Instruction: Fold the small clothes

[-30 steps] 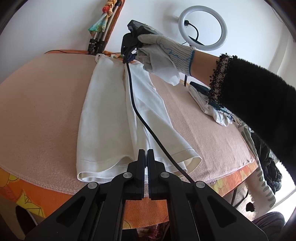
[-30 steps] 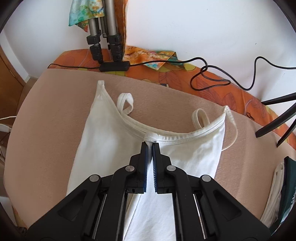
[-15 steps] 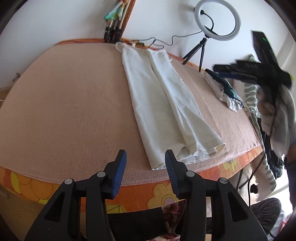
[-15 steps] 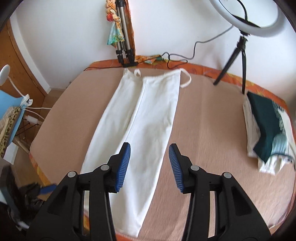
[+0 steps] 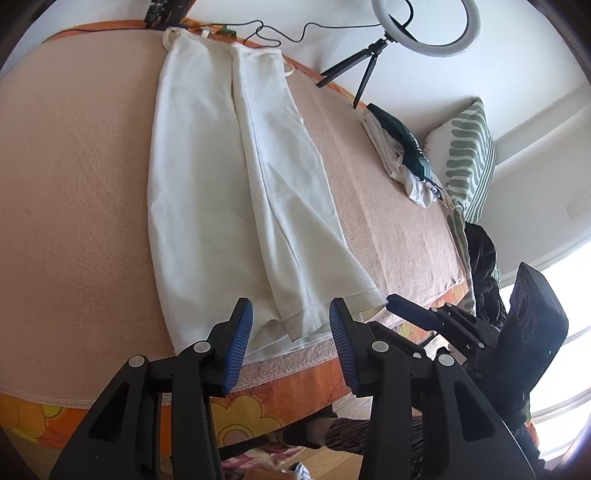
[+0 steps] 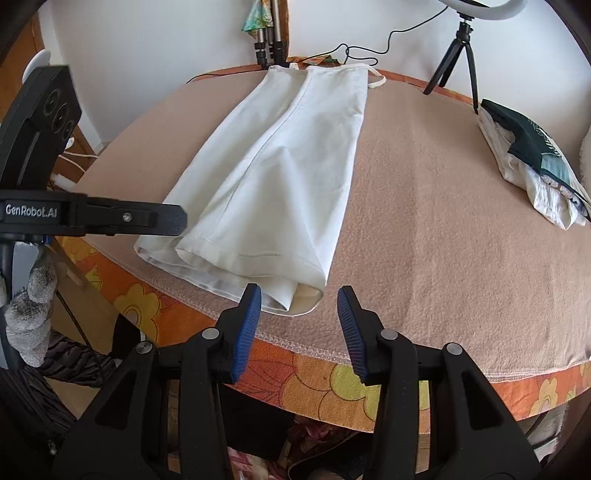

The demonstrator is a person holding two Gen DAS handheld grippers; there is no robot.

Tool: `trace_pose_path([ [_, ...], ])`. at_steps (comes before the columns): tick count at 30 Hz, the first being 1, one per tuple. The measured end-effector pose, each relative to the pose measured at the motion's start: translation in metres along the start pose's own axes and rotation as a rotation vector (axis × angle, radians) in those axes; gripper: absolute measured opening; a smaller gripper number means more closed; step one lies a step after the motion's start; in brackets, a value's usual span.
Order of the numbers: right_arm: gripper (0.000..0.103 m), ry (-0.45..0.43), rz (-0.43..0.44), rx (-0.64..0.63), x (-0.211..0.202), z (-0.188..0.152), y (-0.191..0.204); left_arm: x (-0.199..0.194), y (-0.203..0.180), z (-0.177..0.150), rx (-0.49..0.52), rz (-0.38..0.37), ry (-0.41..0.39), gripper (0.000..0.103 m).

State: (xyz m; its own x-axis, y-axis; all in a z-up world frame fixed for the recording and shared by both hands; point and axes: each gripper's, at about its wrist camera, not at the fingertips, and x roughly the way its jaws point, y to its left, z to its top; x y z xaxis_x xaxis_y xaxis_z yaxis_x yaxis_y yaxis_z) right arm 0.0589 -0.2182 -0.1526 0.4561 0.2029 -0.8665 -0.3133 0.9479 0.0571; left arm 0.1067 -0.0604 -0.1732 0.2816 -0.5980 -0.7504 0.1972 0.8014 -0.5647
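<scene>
A white strappy top [image 5: 236,184] lies on the peach blanket [image 5: 74,192], folded lengthwise into a long strip, straps at the far end, hem at the near edge. It also shows in the right wrist view [image 6: 280,162]. My left gripper [image 5: 290,328] is open and empty, just before the hem. My right gripper [image 6: 299,317] is open and empty, at the hem's right corner. The right gripper shows in the left wrist view [image 5: 413,314]; the left gripper shows in the right wrist view [image 6: 162,219].
A pile of folded clothes [image 6: 532,162] lies at the right of the blanket. A ring light on a small tripod [image 5: 424,33] stands at the back right. A tripod [image 6: 269,40] and cables stand at the far edge. A striped cushion [image 5: 469,155] lies further right.
Both grippers let go of the top, opened, and drew back from the strap end and hem to the near edge. The top now lies folded lengthwise.
</scene>
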Motion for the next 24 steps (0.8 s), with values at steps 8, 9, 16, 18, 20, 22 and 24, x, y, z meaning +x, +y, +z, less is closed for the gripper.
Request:
trace_pose_path([
  [8,0.043,0.0,-0.077,-0.038,0.015,-0.009,0.008,0.021,0.01,0.002,-0.061,-0.012,0.012,0.002],
  [9,0.038,-0.001,-0.089,-0.043,0.016,-0.008,0.008,0.019,0.007,0.002,-0.041,0.0,-0.005,0.002],
  [16,0.003,-0.062,-0.215,-0.105,0.005,-0.004,0.022,0.004,-0.008,0.003,0.027,-0.012,-0.072,0.002],
  [18,0.003,-0.06,-0.253,-0.117,0.002,-0.006,0.024,0.013,-0.017,-0.003,0.125,0.052,-0.054,0.002],
  [20,0.003,-0.026,-0.251,-0.114,0.008,-0.01,0.023,0.018,-0.016,-0.006,0.129,0.067,-0.023,0.003],
  [22,0.003,0.004,-0.209,-0.123,0.007,-0.013,0.021,0.011,-0.012,-0.007,0.11,0.082,0.013,0.008],
  [24,0.005,0.0,-0.165,-0.118,-0.004,-0.018,0.017,-0.012,-0.005,-0.01,0.103,0.098,-0.041,0.01],
])
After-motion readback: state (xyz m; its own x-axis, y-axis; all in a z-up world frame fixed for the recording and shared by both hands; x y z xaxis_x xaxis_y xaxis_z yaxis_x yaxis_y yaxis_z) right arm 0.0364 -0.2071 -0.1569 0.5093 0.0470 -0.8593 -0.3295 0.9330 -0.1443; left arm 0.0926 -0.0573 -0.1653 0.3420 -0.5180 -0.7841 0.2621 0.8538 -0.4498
